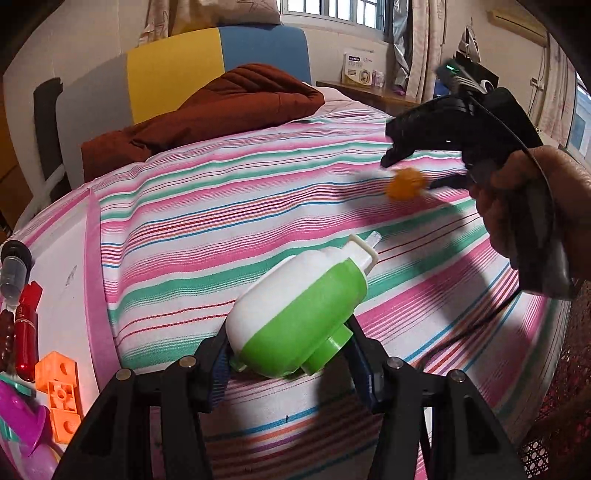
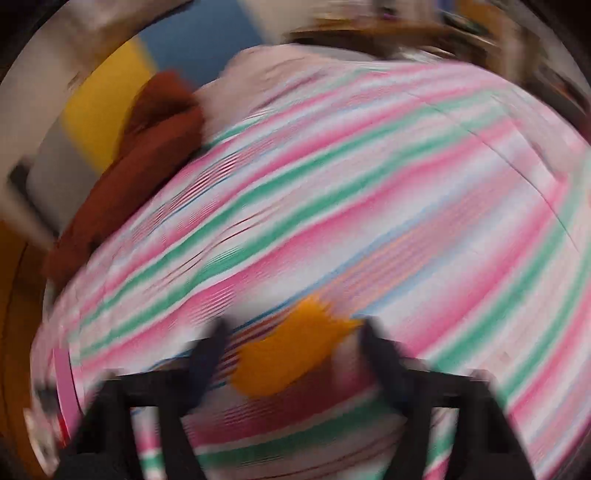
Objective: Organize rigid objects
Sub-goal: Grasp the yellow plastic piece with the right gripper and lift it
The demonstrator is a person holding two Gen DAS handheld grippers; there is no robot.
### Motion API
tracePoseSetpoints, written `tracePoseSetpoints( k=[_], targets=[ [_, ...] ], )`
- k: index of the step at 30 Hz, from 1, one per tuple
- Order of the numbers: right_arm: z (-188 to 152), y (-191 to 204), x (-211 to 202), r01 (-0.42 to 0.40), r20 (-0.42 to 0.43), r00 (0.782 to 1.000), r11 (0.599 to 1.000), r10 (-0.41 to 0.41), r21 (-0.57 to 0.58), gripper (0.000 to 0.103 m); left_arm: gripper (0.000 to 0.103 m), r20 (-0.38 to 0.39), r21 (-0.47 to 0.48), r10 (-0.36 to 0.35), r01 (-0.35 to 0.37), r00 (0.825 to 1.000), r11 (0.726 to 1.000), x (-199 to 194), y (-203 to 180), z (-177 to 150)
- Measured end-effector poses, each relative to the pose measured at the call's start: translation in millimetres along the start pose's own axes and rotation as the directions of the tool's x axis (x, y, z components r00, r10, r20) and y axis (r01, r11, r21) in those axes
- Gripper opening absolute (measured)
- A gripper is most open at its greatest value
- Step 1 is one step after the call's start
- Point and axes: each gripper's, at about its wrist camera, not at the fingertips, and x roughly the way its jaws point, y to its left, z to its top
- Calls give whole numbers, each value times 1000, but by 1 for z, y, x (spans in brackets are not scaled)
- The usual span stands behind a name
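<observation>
Daylight enters through a window [image 1: 332,11] at the far wall. The left wrist view is sharp and evenly lit, bowed at its dark edges; the right wrist view is heavily motion-blurred.

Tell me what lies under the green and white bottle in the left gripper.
Under the green and white bottle, held in the left gripper, the striped bedsheet shows around it. The patch directly beneath the bottle is covered, so anything there cannot be seen.
</observation>
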Motion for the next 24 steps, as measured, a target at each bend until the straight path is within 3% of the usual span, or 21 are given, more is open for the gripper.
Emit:
tracePoseSetpoints(
  k=[1,4,11,15,19,24],
  targets=[
    [-1,9,3,-58,-28,998,997,57,-43,34,55,0,2,1,-1,1000,1000,0,-1,0],
    [-5,28,6,-36,-31,999,986,31,-164,33,56,-1,-4,-1,1,1000,1000,2,-1,1],
    [-3,21,7,-101,-73,993,986,92,-132,39,66,5,7,-10,10,1000,1000,5,-6,2],
    [-9,29,4,-114,-103,990,981,98,-158,87,69,0,8,-17,17,1000,1000,6,-5,3],
    [-21,49,15,22,-115,992,957,-57,-288,90,71,-6,15,-18,18,1000,1000,7,-6,5],
    [-23,49,19,34,-115,991,948,-74,-316,96,72,-17,14,-14,14,1000,1000,10,-7,9]
  ],
)
